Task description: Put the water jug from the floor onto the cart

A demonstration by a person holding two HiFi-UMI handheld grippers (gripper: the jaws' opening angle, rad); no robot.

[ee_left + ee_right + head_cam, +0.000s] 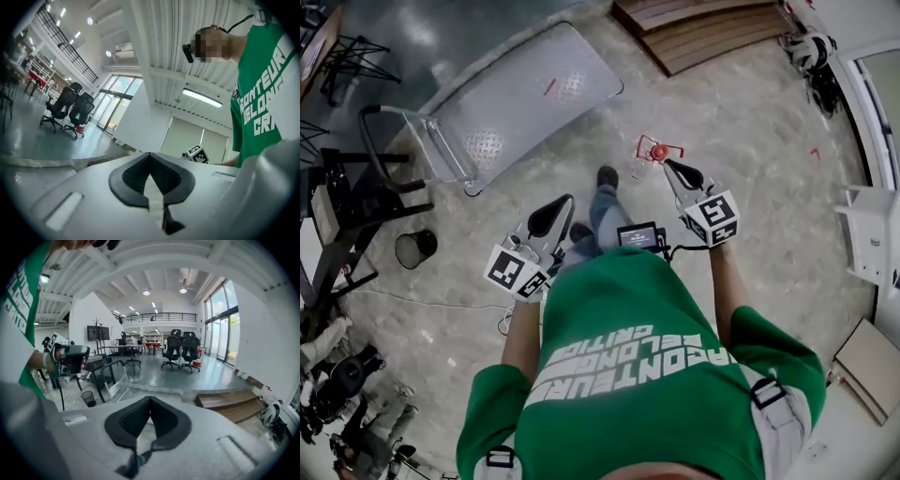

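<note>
A person [628, 366] stands on a stone floor [741, 141] near a flat cart [525, 98], left gripper [558, 211] and right gripper [678, 172] both with jaws pressed together on nothing; no water jug shows in any view, so reaching it with closed jaws would likely shove or tip it.

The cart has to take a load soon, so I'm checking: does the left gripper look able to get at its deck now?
Probably yes: the cart deck is bare, and the floor between it and the left gripper shows nothing in the way.
</note>
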